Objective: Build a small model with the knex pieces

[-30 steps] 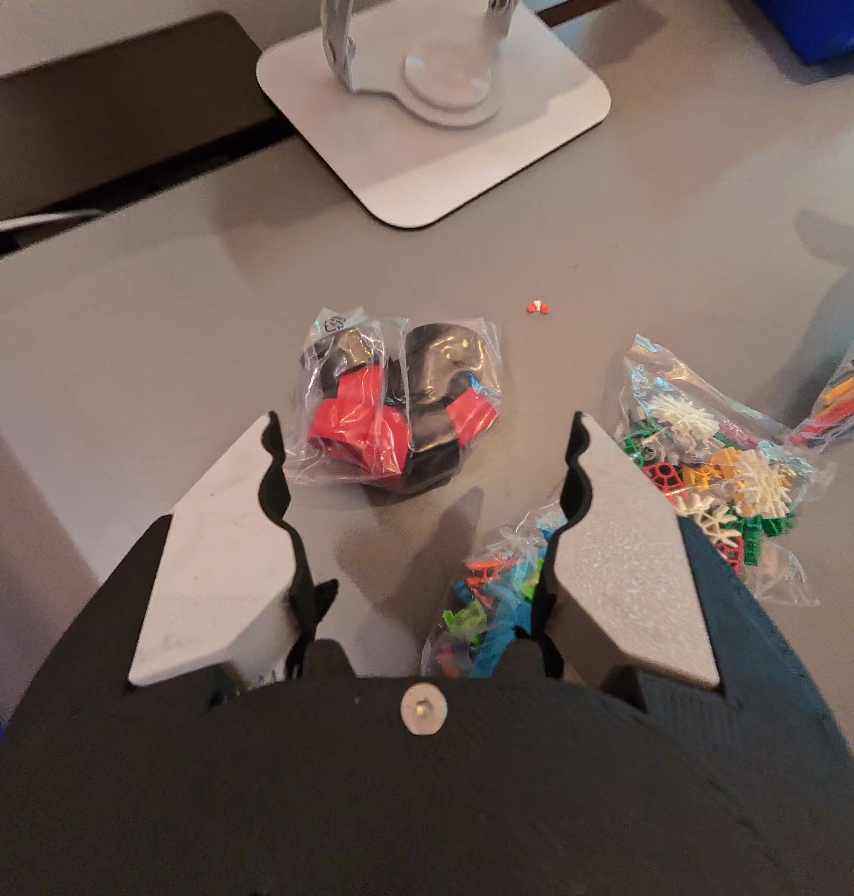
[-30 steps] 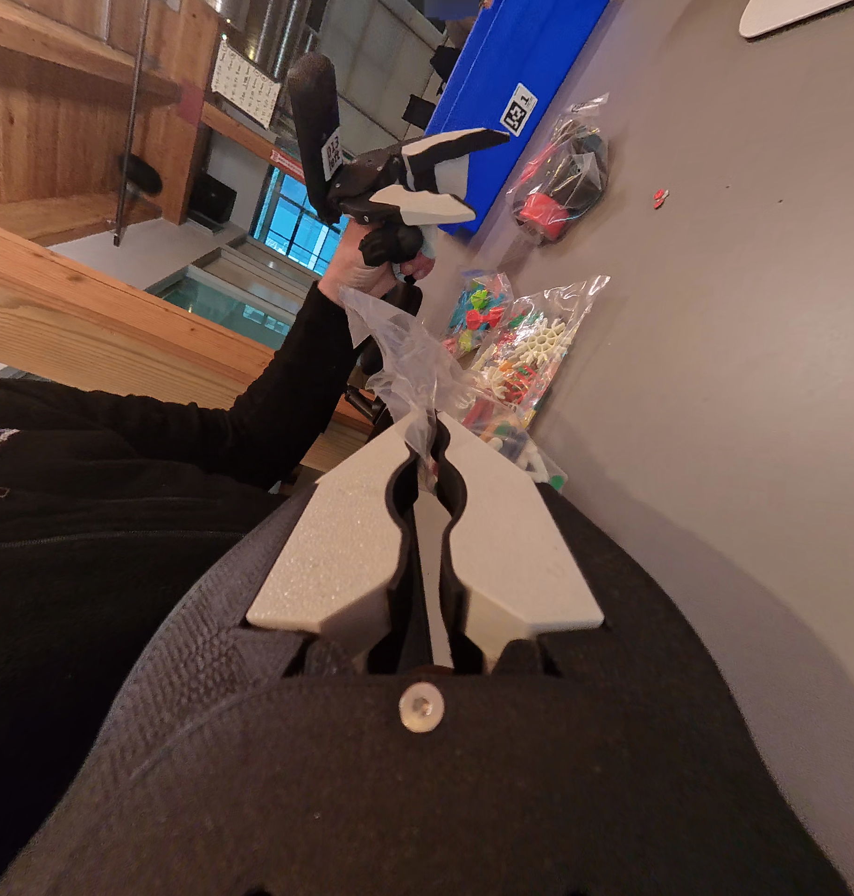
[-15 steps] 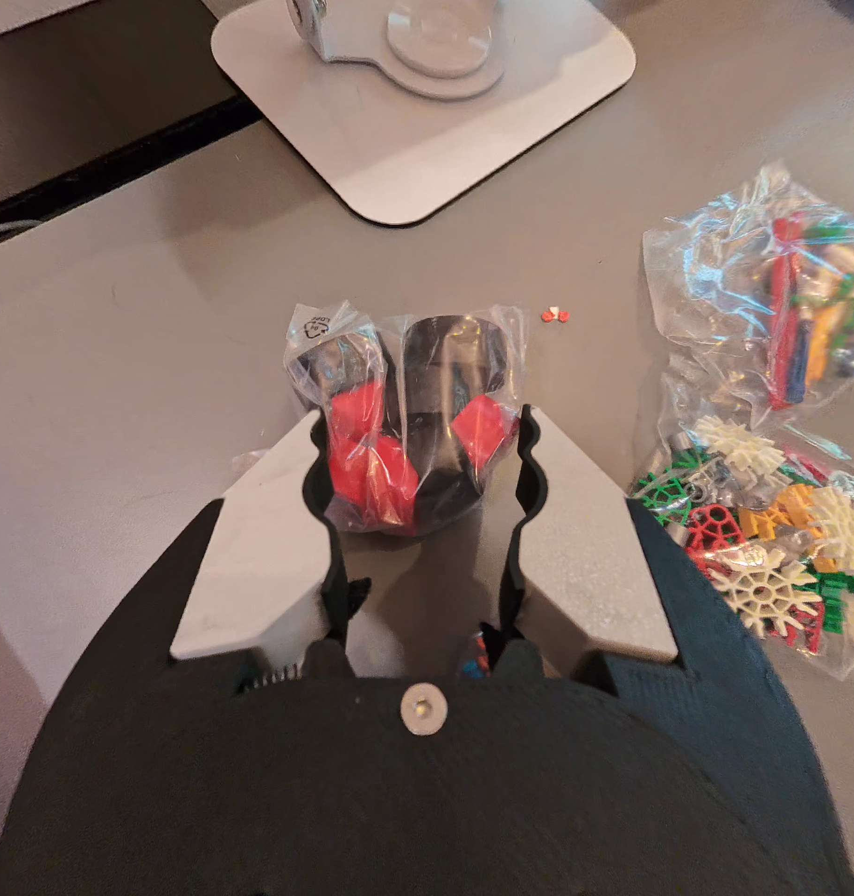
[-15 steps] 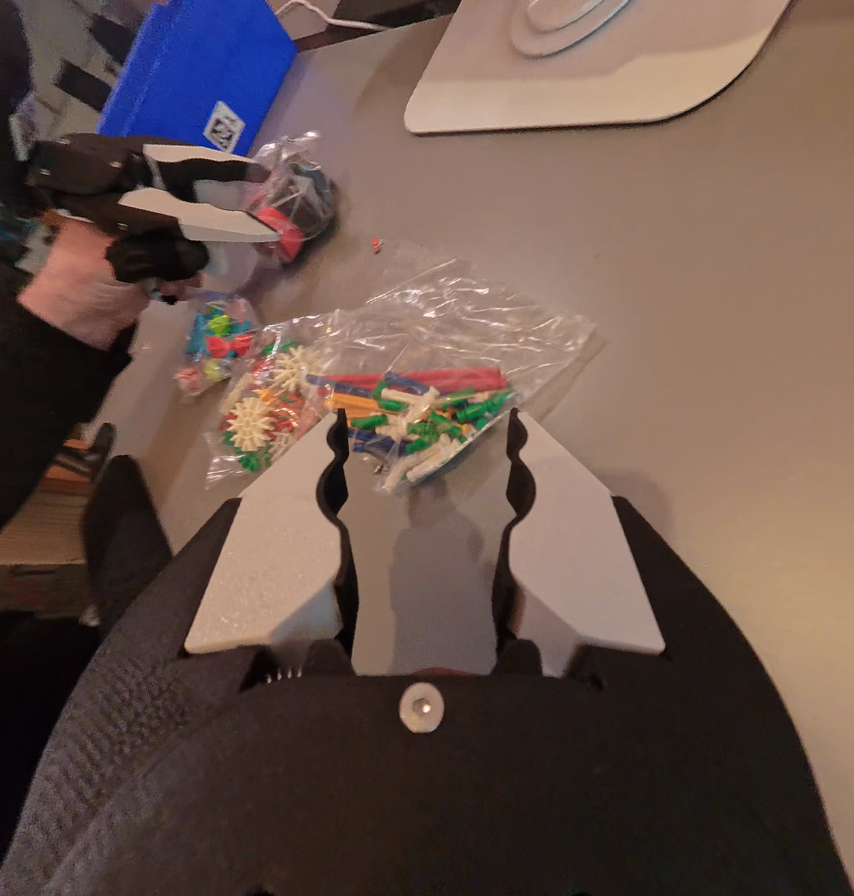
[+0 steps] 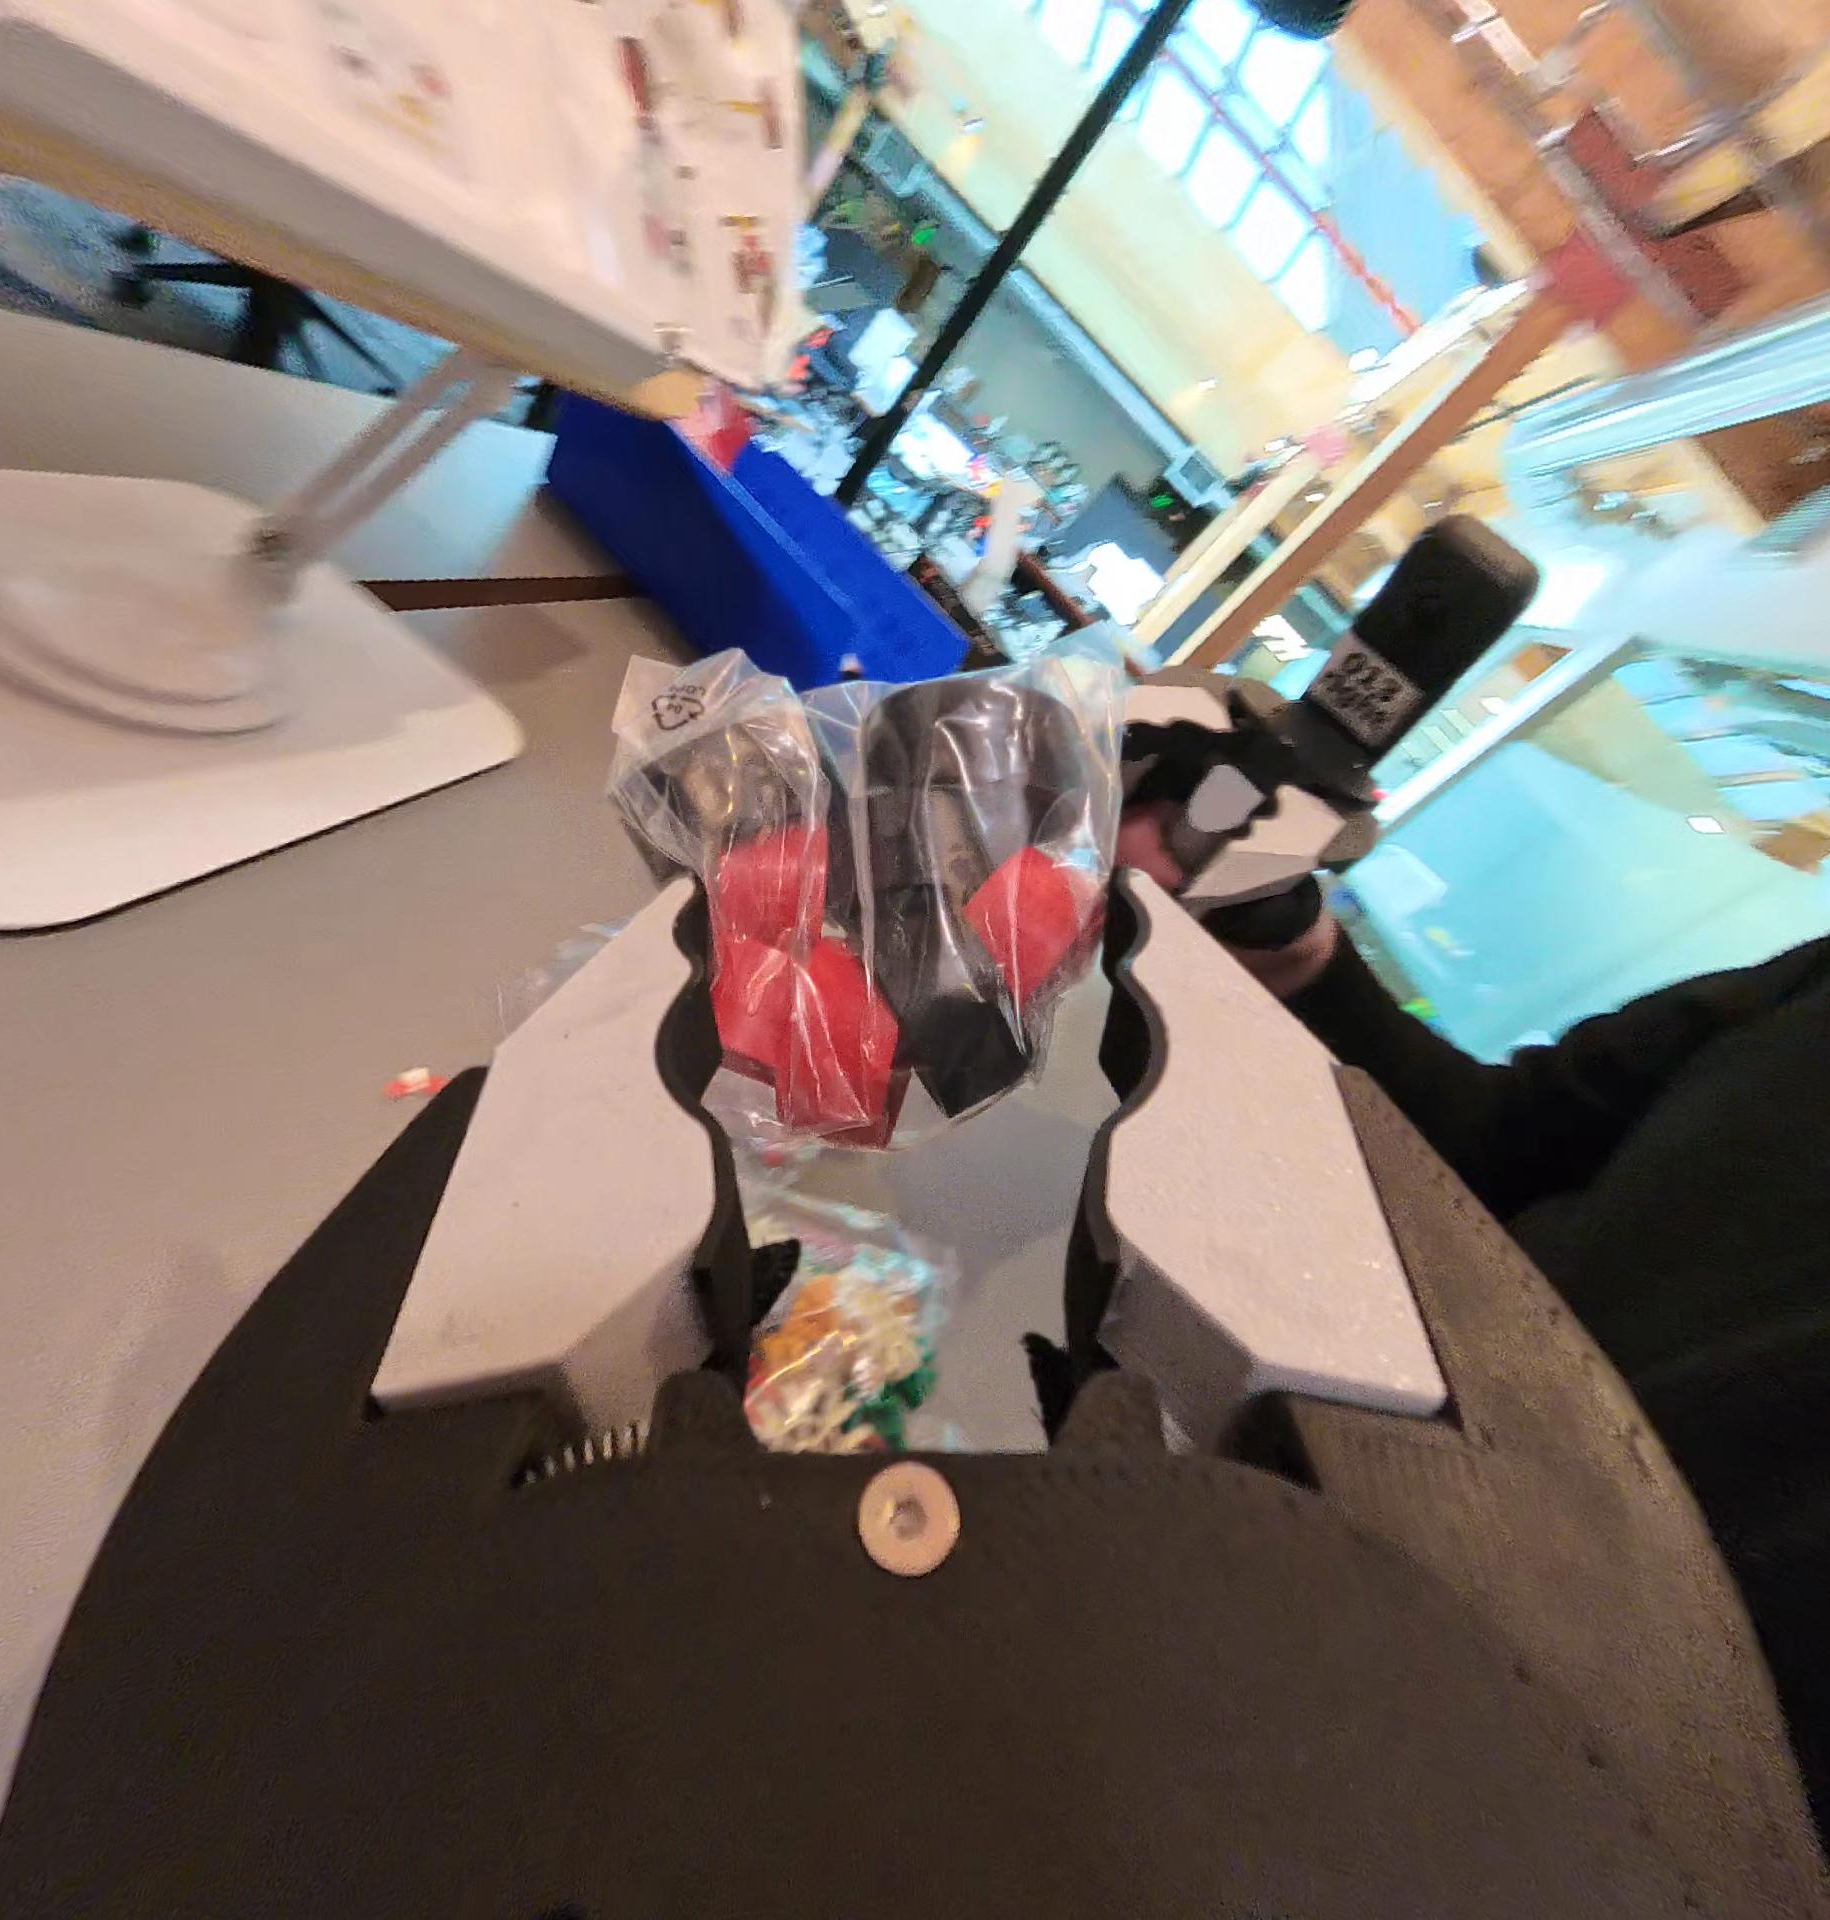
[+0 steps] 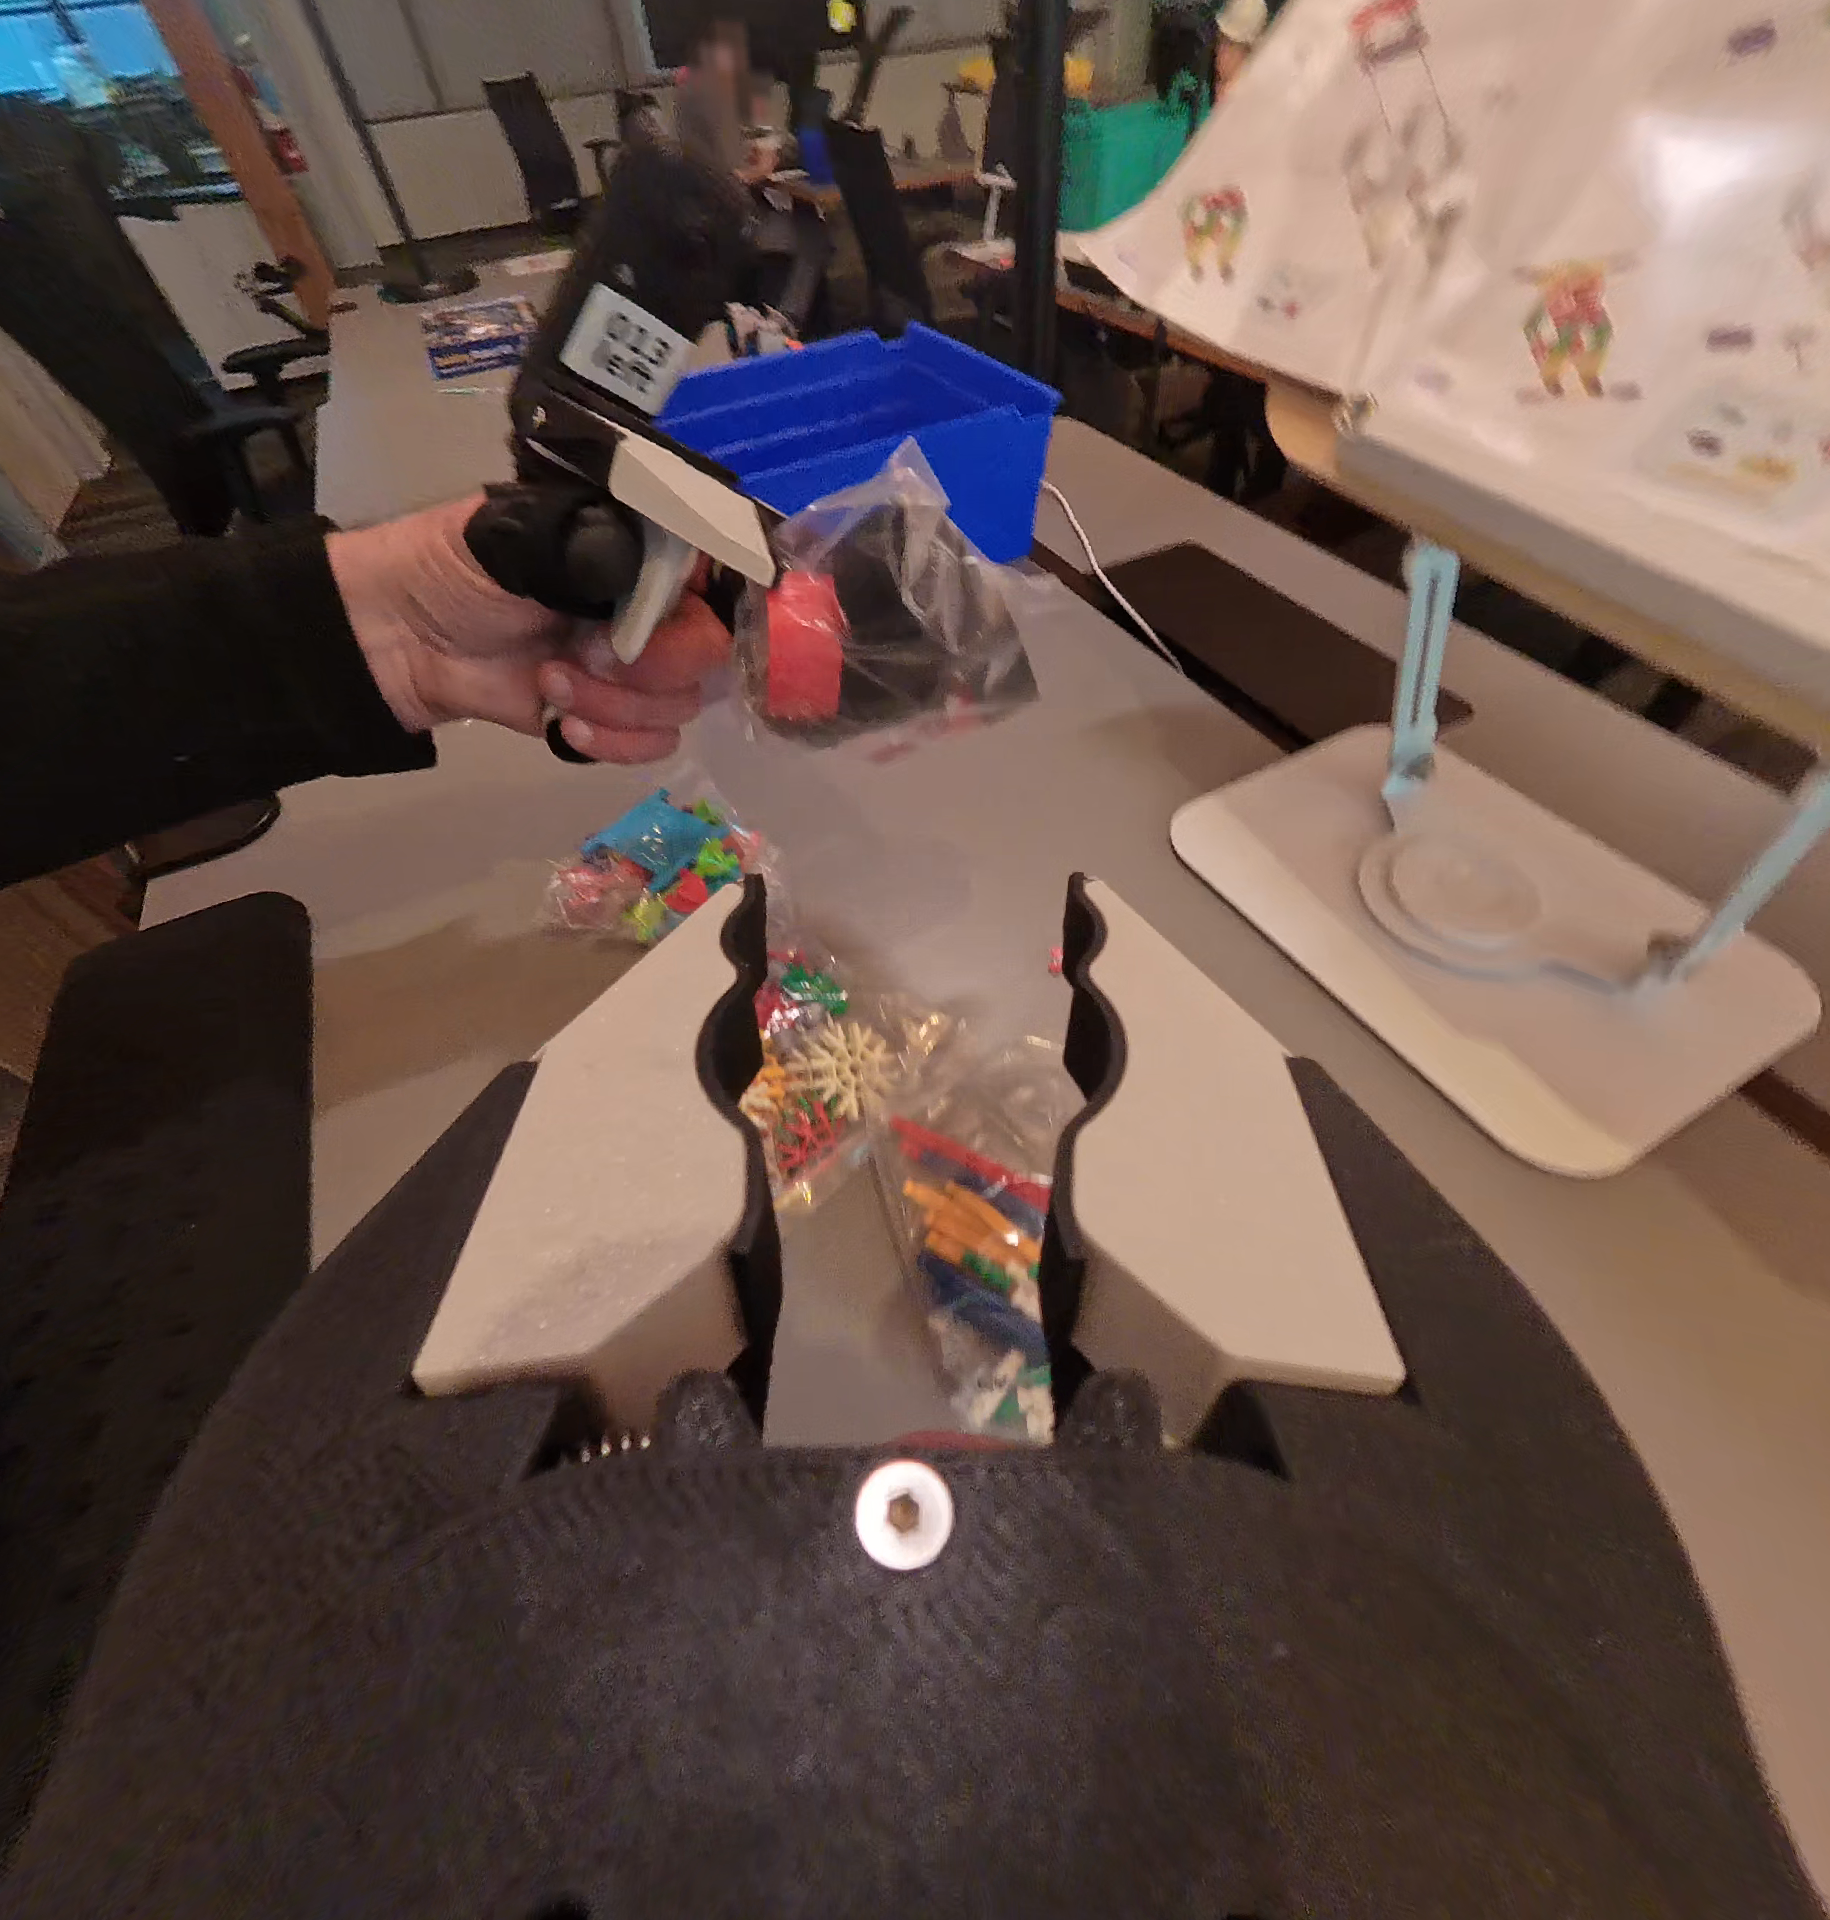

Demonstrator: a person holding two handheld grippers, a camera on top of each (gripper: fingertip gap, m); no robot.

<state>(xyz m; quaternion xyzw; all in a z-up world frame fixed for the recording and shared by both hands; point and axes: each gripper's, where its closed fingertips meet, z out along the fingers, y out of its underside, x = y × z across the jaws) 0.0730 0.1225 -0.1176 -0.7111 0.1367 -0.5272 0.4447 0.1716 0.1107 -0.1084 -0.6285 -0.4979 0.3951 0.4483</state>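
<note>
My left gripper (image 5: 900, 904) is shut on a clear bag of red and black parts (image 5: 849, 997) and holds it in the air above the grey table (image 5: 163, 1091). The right wrist view shows that left gripper (image 6: 760, 566) and the hanging bag (image 6: 880, 634) at upper left, in a person's hand. My right gripper (image 6: 916, 894) is open and empty. It hovers over a bag of snowflake connectors (image 6: 828, 1070) and a bag of coloured rods (image 6: 973, 1236) lying on the table. In the left wrist view the right gripper (image 5: 1202, 831) is just behind the held bag.
A third bag of blue, green and red pieces (image 6: 662, 868) lies at the left. A blue bin (image 6: 869, 416) stands at the back. A white stand (image 6: 1493, 956) at the right holds a tilted instruction sheet (image 6: 1565, 239). A small red bit (image 5: 412, 1084) lies loose.
My left gripper closed around the red and black bag and lifted it off the table. My right gripper let go of the rod bag, opened and drew back above the bags.
</note>
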